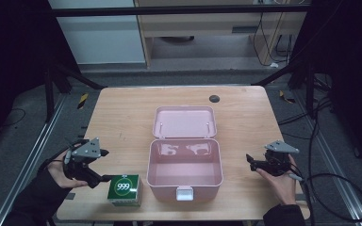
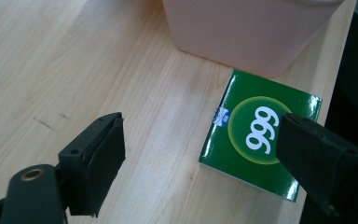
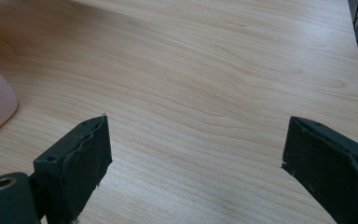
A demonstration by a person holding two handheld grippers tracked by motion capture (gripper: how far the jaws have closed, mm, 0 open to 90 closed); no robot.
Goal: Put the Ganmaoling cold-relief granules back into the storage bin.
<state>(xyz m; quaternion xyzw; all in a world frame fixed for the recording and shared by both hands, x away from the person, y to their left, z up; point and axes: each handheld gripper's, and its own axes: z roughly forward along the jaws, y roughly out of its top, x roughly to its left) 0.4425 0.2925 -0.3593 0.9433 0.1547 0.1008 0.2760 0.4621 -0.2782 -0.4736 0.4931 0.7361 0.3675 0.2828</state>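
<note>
Approaching green box (image 1: 125, 189) at lower centre-left of counter (image 1: 122, 117), just beside open pink case (image 1: 185, 170). Left gripper (image 1: 104, 165) jaws wide, empty; right gripper (image 1: 250, 160) wide, idle. Next, likely: straddle box, close.

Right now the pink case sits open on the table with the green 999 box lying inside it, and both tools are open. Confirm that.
One thing is wrong: the green box is not inside the pink case. The high view shows it on the table just left of the case, near the left tool. The case is open, and both the left tool and the right tool are open.
</note>
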